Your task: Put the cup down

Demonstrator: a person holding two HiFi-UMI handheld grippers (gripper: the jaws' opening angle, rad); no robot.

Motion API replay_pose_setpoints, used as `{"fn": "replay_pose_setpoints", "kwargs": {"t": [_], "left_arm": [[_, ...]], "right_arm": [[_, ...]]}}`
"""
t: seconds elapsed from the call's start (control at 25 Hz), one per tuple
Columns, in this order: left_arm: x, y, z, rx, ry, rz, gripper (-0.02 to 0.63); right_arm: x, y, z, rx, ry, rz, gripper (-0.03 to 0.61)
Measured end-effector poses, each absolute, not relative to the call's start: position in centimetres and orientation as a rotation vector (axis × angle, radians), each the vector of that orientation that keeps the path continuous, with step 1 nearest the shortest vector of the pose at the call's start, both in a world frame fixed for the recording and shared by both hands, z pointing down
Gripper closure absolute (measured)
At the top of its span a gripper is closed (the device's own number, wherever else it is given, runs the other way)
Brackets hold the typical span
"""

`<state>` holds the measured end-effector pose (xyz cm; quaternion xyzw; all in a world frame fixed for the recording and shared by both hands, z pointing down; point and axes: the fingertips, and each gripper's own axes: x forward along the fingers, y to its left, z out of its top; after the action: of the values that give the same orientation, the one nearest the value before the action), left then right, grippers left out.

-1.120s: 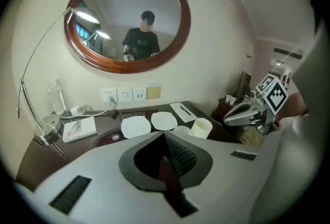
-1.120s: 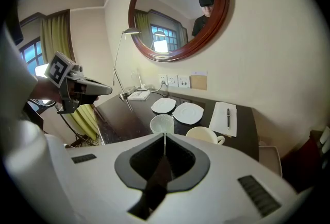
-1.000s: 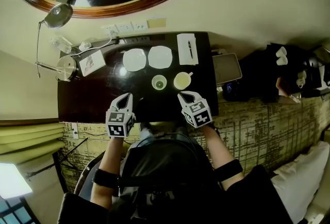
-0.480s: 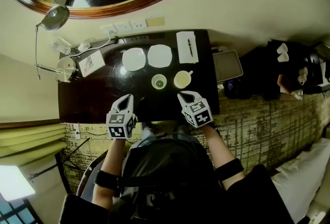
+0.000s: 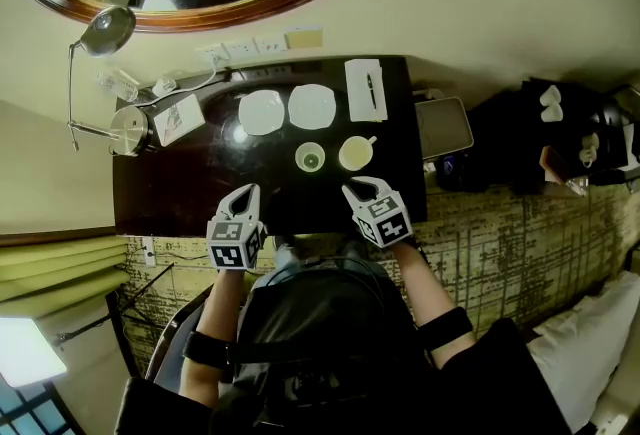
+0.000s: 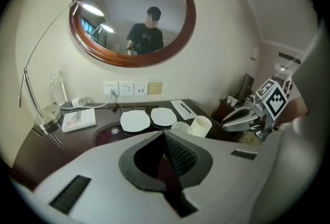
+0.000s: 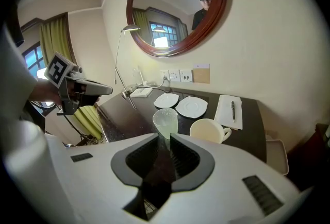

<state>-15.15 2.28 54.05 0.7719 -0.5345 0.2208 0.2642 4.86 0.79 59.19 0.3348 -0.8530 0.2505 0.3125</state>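
- Fingers (image 7: 186,158) of the right gripper (image 5: 351,188) stand narrowly apart, having just been opening, with nothing between them.
- Clear cup (image 5: 310,159) stands upright on the desk (image 5: 180,183) just beyond them, beside a cream mug (image 5: 352,155).
- Left gripper (image 5: 247,189) fingers are closed and empty.

The dark table (image 5: 180,185) carries two saucers (image 5: 261,112), a glass (image 5: 310,158), a cup (image 5: 354,154), a notepad (image 5: 364,89) and a booklet (image 5: 180,120).
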Motion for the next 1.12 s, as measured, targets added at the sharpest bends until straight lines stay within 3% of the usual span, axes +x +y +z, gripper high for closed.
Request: {"fn": "replay_pose_setpoints", "kwargs": {"t": [0.2,0.36,0.44,0.56,0.88,1.12], "left_arm": [[-15.3,2.1,54.3,2.079,-1.447,0.596,0.613],[-15.1,2.2,54.4,2.072,-1.436,0.604,0.613],[-15.0,2.2,54.4,2.079,-1.435,0.602,0.613],[-15.2,1.9,54.5,2.086,-1.455,0.599,0.613],[-14.3,3.1,55.6,2.058,-1.412,0.578,0.613],[-13.7,4.1,57.1,2.028,-1.383,0.548,0.613]], "right_arm": [[4.7,0.5,59.5,0.880,-2.242,0.671,0.434],[5.5,-0.3,59.6,0.932,-2.215,0.653,0.340],[6.2,-0.7,60.1,0.950,-2.179,0.641,0.236],[7.3,-2.0,60.9,0.951,-2.107,0.605,0.158],[8.3,-6.5,62.5,0.760,-1.957,0.477,0.146],[7.3,-8.3,63.5,0.747,-1.910,0.551,0.083]]}}
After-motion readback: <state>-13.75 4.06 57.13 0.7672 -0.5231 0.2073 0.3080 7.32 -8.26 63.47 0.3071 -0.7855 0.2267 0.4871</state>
